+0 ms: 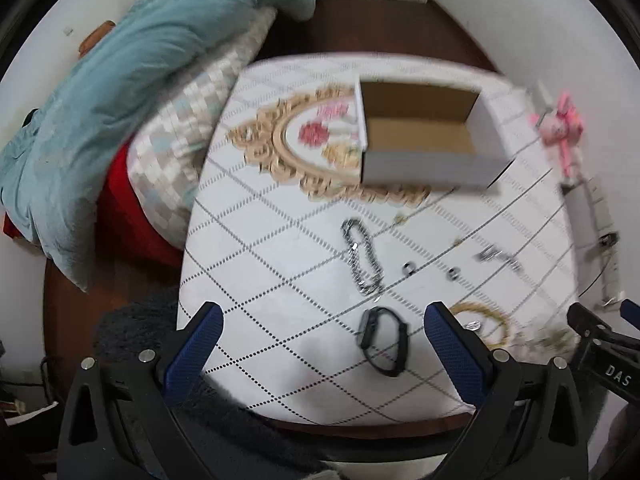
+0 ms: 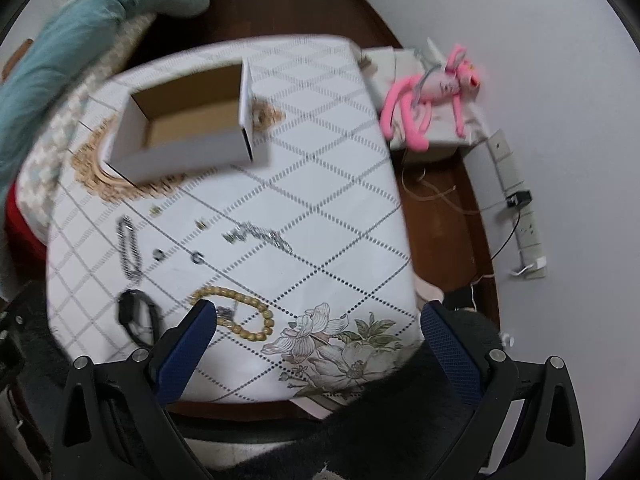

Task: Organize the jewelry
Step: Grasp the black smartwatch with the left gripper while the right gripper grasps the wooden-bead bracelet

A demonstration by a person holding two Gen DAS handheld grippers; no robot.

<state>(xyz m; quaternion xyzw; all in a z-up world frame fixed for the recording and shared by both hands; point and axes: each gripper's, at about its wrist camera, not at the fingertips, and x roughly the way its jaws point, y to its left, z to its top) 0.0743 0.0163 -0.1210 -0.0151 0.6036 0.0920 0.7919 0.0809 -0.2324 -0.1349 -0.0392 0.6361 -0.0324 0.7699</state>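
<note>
An open, empty cardboard box (image 1: pixel 424 136) (image 2: pixel 188 128) stands at the far side of the table. Jewelry lies loose on the white cloth: a silver chain bracelet (image 1: pixel 362 258) (image 2: pixel 129 246), a black wristband (image 1: pixel 385 340) (image 2: pixel 134 314), a gold bead bracelet (image 1: pixel 486 326) (image 2: pixel 244 312), a silver necklace (image 1: pixel 500 258) (image 2: pixel 260 236) and small rings (image 1: pixel 409 268) (image 2: pixel 197 257). My left gripper (image 1: pixel 324 316) is open and empty, above the near edge by the wristband. My right gripper (image 2: pixel 316 316) is open and empty, its left finger over the bead bracelet.
The table (image 2: pixel 320 184) has a white diamond-pattern cloth. A teal blanket and checked pillow (image 1: pixel 132 92) lie to the left. A pink plush toy (image 2: pixel 432 92) sits on a box to the right, with a power strip (image 2: pixel 520 216) along the wall.
</note>
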